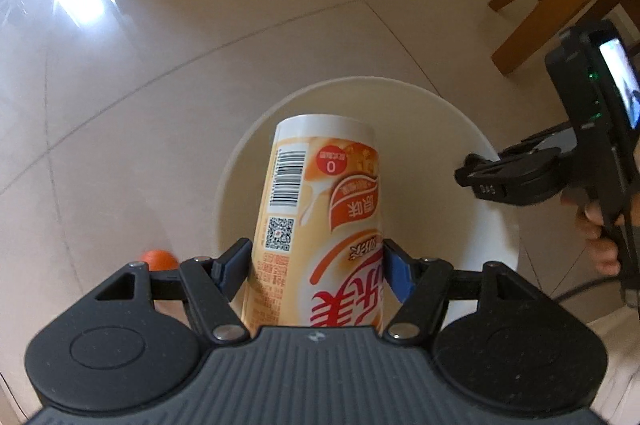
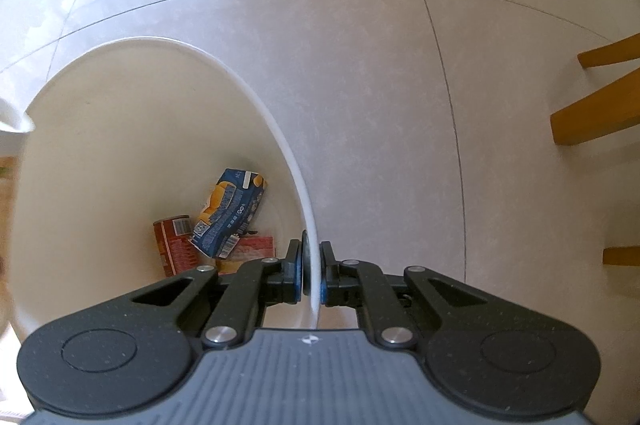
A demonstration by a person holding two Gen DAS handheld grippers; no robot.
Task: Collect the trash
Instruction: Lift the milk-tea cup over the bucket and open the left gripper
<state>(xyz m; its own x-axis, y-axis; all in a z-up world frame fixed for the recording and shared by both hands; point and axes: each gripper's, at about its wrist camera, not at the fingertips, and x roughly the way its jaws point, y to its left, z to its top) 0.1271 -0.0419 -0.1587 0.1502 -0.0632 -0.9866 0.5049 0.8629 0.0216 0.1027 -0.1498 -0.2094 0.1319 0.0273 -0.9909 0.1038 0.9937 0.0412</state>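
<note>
Left claw (image 1: 316, 265) clamped on paper cup (image 1: 320, 217), poised over white bin (image 1: 480, 161). Right claw (image 2: 312, 275) pinches bin rim. Next, probably: spread left claw, drop cup in.

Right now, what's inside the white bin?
The white bin holds a red can, a crumpled blue wrapper and a reddish packet partly under it. The right claw hides the rest.

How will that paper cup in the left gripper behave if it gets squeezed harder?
The paper cup is probably thin-walled and light, so it may buckle under a harder squeeze. Its glossy, tapered side could slip between the left gripper fingers. Released here, it would likely drop into the white bin.
</note>
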